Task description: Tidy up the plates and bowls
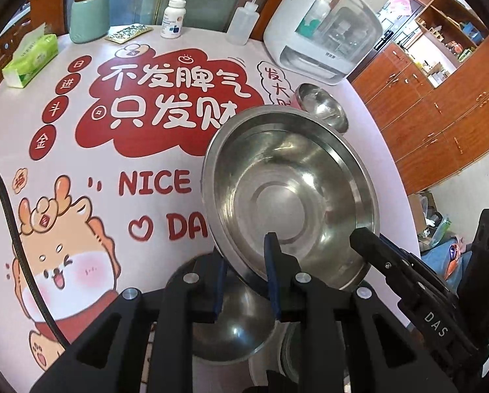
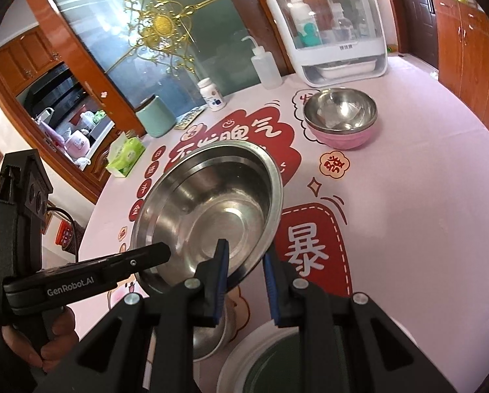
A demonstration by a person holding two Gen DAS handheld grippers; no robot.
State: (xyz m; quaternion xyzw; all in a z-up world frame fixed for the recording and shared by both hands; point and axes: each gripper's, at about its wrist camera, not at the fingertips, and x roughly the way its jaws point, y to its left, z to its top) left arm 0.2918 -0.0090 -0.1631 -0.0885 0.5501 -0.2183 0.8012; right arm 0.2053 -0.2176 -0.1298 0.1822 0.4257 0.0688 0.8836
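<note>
Currently: steel basin (image 1: 290, 193), tilted, off the table (image 1: 129, 163); left gripper (image 1: 247, 268) and right gripper (image 2: 244, 268) each pinching opposite near rim; pink-sided bowl (image 2: 341, 118) beyond.

- The left wrist view is looking steeply down along its own jaws, close over the steel basin (image 1: 290, 196) and the printed surface (image 1: 80, 163).
- The right wrist view is facing the same way from the basin's other side.
- Both are sharing the basin, the pink bowl (image 2: 341, 118) and the white cabinet (image 2: 329, 29).
</note>
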